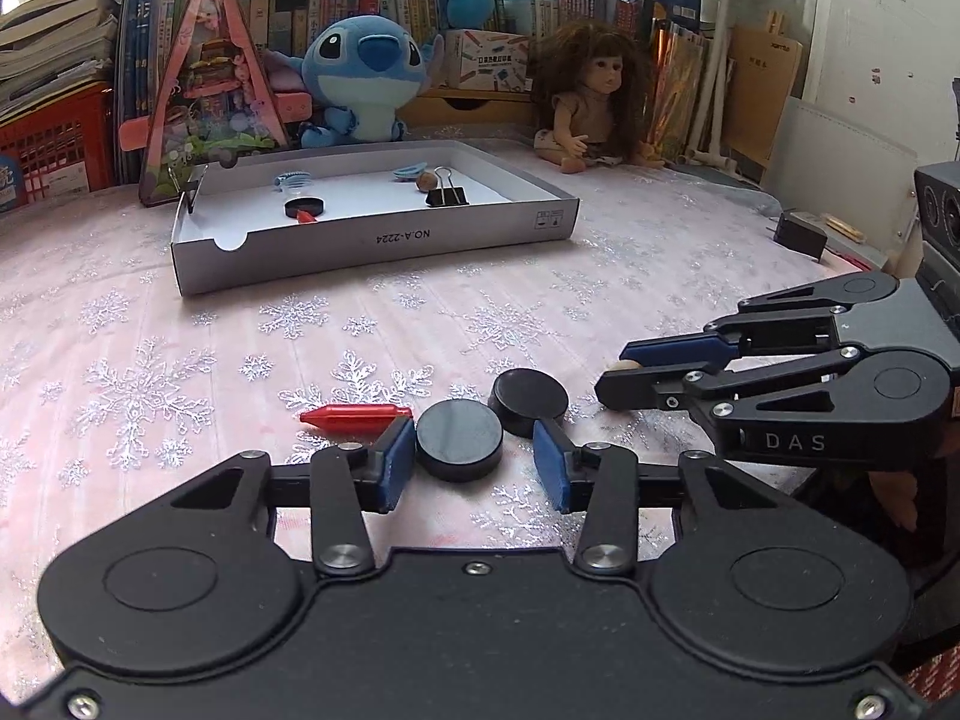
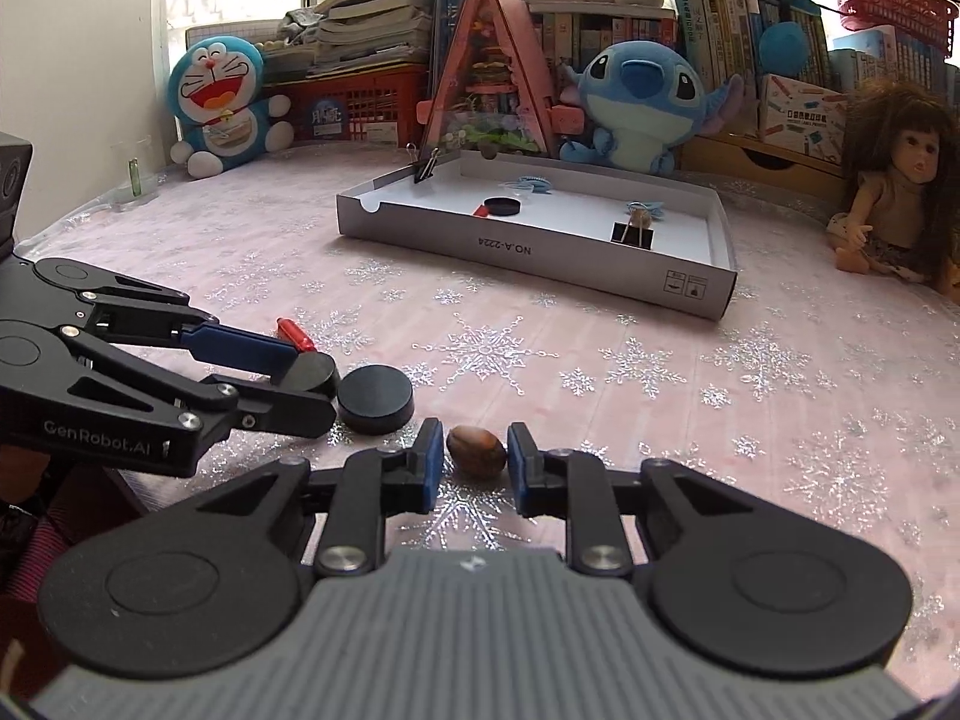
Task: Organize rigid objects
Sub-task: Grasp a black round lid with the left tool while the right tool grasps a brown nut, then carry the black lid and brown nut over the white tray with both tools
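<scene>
The counter [image 1: 180, 324] was covered by a pink cloth printed with silver snowflakes. At its far side, toward twelve o'clock in both views, a shallow grey cardboard tray [image 1: 384, 246] was seen. A black disc, a red piece, two binder clips, a nut and blue items lay in it.

Behind the tray, rows of books, red plastic baskets [image 1: 54, 144], a pink triangular dollhouse [image 1: 210, 84], a blue plush alien [image 1: 360, 72] and a long-haired doll [image 1: 588, 102] were ranged along the wall. A blue cat plush [image 2: 222, 102] was seen at ten o'clock in the right wrist view, beneath a bright window.

The left claw [image 1: 474, 456] was set around a black puck [image 1: 459, 441], with its left pad touching the puck's side and its right pad apart from it, so the puck was not yet gripped. A second black puck [image 1: 528, 402] lay just beside it at one o'clock, and a red crayon-shaped piece [image 1: 354, 418] at ten o'clock.

The right claw [image 2: 476, 459] was clenched on a brown nut [image 2: 476, 449] resting on the cloth, both blue pads pressed against its ends.
</scene>
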`<state>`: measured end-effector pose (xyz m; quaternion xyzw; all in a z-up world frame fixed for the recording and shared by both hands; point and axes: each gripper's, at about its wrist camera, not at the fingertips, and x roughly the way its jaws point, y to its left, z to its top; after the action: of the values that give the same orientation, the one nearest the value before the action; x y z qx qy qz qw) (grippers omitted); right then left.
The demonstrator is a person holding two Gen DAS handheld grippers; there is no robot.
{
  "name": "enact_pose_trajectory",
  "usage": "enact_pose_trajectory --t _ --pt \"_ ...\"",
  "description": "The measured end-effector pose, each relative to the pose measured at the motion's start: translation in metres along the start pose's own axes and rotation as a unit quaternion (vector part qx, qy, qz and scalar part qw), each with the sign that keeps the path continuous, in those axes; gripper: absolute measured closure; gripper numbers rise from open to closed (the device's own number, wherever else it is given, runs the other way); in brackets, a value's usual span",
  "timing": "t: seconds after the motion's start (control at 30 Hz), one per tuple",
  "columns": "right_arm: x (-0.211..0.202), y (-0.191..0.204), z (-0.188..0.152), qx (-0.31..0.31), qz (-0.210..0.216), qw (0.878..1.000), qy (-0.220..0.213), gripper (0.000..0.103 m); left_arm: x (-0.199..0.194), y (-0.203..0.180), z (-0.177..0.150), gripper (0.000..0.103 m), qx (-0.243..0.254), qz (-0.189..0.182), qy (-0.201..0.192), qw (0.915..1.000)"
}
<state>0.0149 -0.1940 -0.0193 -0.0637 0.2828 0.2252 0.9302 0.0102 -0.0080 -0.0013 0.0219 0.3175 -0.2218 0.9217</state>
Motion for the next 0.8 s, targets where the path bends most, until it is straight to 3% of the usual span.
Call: enact_pose_trajectory --t 0.13,0.23,0.3,0.53,0.57,0.6,0.63,0.8 --pt "0.0 0.0 -0.001 0.0 -0.002 1.0 -0.004 0.068 0.002 0.002 0.001 0.073 -0.003 0.008 0.0 1.0" --pt "-0.001 0.0 -0.001 0.0 -0.002 1.0 -0.006 0.068 0.001 0.004 0.001 0.073 -0.005 0.011 -0.001 0.9999" --pt "-0.001 -0.001 -0.002 0.0 -0.005 1.0 -0.009 0.055 0.001 0.004 0.001 0.073 -0.006 0.016 -0.003 0.9999" --pt "-0.001 -0.001 -0.006 0.003 -0.014 1.0 -0.006 0.053 -0.002 0.007 0.002 0.073 -0.01 0.02 -0.007 0.9997" --pt "-0.001 -0.001 -0.007 0.004 -0.015 1.0 -0.007 0.055 -0.002 0.007 0.002 0.073 -0.011 0.02 -0.008 0.9997" --pt "-0.002 -0.001 -0.007 0.005 -0.014 1.0 -0.008 0.071 -0.003 0.007 0.003 0.073 -0.012 0.019 -0.01 0.9997" --pt "-0.002 0.0 -0.007 0.006 -0.013 1.0 -0.008 0.075 -0.004 0.007 0.004 0.073 -0.012 0.019 -0.011 0.9997" --pt "-0.007 -0.005 0.001 0.018 -0.027 0.999 -0.036 0.076 -0.007 0.01 0.013 0.073 -0.012 0.023 -0.023 0.9994"
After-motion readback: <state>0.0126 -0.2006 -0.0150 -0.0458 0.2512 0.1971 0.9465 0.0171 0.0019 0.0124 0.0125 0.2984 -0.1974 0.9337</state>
